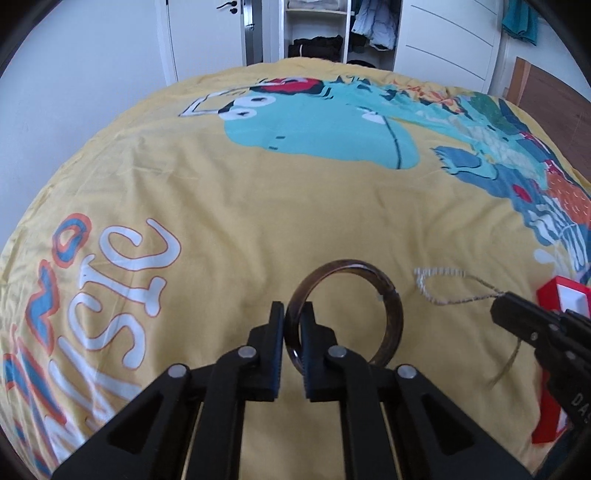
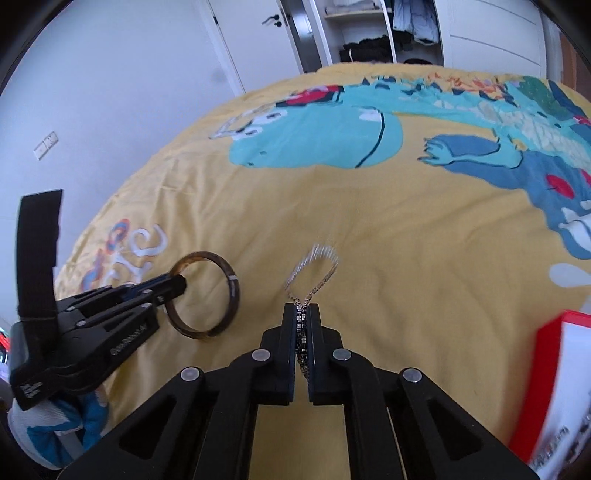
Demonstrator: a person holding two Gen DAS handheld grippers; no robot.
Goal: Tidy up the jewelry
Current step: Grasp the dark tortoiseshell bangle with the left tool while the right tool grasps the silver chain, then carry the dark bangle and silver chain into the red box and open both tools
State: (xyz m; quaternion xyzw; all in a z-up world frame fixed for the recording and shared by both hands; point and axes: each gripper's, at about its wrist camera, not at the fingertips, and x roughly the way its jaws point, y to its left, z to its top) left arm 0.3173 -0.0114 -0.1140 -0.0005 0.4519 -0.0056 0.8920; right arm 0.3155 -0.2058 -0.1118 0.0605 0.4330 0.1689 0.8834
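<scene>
My left gripper (image 1: 293,314) is shut on a dark brown bangle (image 1: 391,314), held upright above the yellow bedcover (image 1: 258,206). The bangle (image 2: 232,291) and the left gripper (image 2: 177,286) also show at the left of the right wrist view. My right gripper (image 2: 302,308) is shut on a silver chain bracelet (image 2: 317,262) whose loop sticks out past the fingertips. In the left wrist view the chain (image 1: 443,288) hangs from the right gripper (image 1: 498,306). A red jewelry box with white lining (image 2: 546,369) sits at the right, also in the left wrist view (image 1: 561,295).
The bedcover has a teal and blue dinosaur print (image 2: 332,133) and white lettering (image 1: 122,295). Beyond the bed stand a white door (image 2: 251,40) and an open wardrobe with clothes (image 1: 317,33).
</scene>
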